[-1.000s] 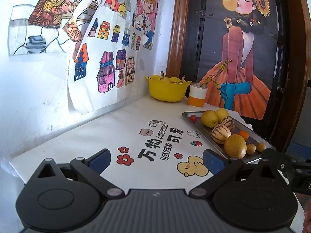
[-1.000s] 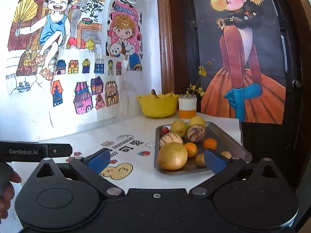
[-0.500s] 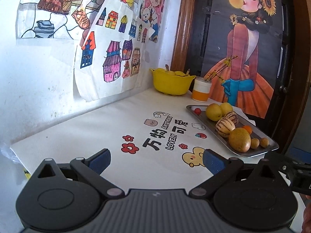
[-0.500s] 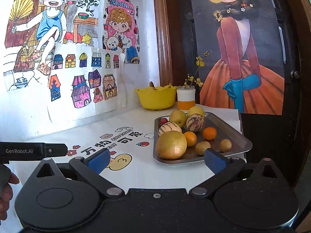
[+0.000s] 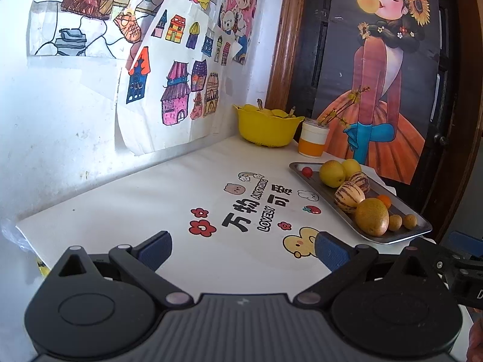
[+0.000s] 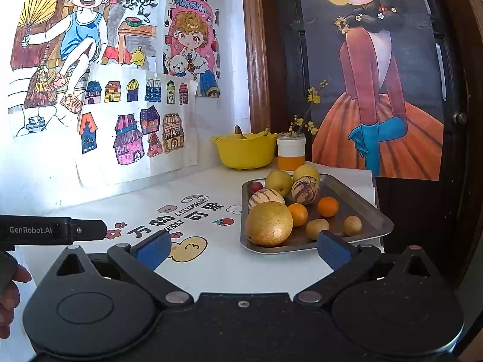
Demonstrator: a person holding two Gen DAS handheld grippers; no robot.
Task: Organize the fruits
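Note:
A metal tray [image 6: 359,199] on the white table holds several fruits: a large rough yellow fruit [image 6: 268,223], two striped melons [image 6: 305,190], yellow pears [image 6: 278,182], two oranges [image 6: 328,206], small brown fruits and a red one. The tray also shows in the left wrist view [image 5: 401,235] at the right. A yellow bowl [image 6: 245,152] with fruit stands at the back. My right gripper [image 6: 243,249] is open and empty, just short of the tray's near edge. My left gripper [image 5: 243,250] is open and empty over the table's printed cloth, left of the tray.
A white and orange cup [image 6: 291,154] with yellow flowers stands beside the bowl. Drawings hang on the wall at the left. A dark door with a poster is behind the table. The left gripper's body [image 6: 51,229] shows at the left of the right wrist view.
Both grippers have drawn back and risen a little; the tray and bowl look smaller and farther away. Both stay open. The fruits have not moved.

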